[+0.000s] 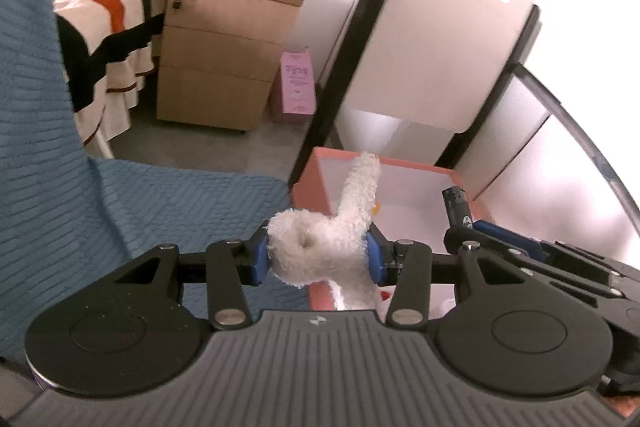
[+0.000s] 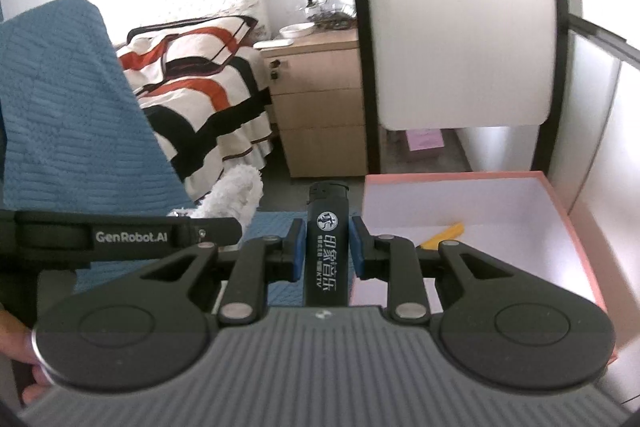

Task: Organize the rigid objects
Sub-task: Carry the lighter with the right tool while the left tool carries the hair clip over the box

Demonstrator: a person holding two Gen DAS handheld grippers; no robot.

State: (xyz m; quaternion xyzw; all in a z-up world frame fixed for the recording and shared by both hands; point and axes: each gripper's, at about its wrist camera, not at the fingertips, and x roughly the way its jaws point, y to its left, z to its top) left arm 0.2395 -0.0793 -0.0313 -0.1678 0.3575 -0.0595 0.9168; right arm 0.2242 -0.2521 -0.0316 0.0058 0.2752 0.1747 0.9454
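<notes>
Two grips are loaded: the left gripper (image 1: 318,253) has its jaws pinching a white plush toy (image 1: 320,247); the right gripper (image 2: 323,247) has its jaws pinching a black lighter (image 2: 326,247) upright; both hang beside the pink box (image 2: 560,203); clear its near wall before lowering; a yellow item (image 2: 444,235) lies inside; a blue cloth (image 2: 80,131) lies to the left.

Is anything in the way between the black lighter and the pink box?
Nothing visible. The right gripper holds the lighter just left of the box, which is open on top. Only a yellow thing lies inside.
</notes>
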